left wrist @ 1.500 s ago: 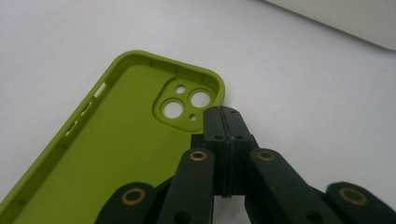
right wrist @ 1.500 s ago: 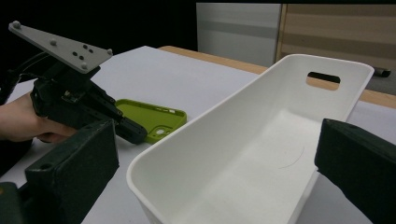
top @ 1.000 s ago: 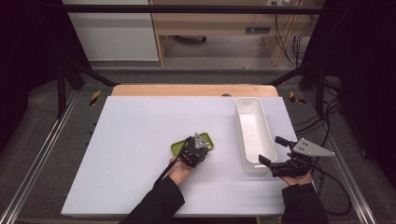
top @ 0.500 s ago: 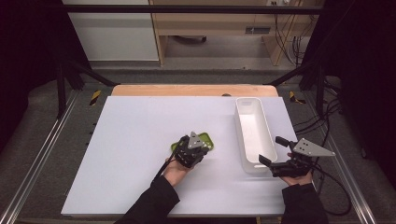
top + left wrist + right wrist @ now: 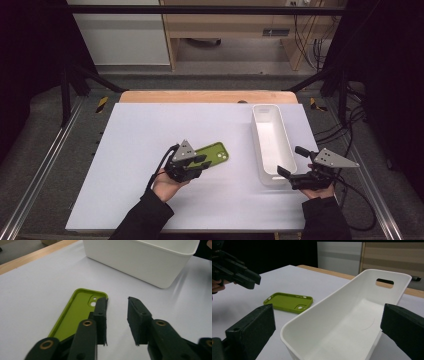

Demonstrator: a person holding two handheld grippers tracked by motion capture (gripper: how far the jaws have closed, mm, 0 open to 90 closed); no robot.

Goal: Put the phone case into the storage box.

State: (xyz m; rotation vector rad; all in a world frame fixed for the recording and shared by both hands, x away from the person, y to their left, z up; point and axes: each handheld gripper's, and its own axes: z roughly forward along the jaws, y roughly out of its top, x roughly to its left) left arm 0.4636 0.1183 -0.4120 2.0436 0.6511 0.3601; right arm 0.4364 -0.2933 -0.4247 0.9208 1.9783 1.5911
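Phone case [image 5: 212,154] lies flat below raised left gripper [image 5: 117,322] (jaws just parted, empty).

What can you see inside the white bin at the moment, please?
The white bin looks empty: its bare floor and inner walls show, with a handle slot at the far end. The near corner under the rim is hidden. The green phone case lies outside it on the table.
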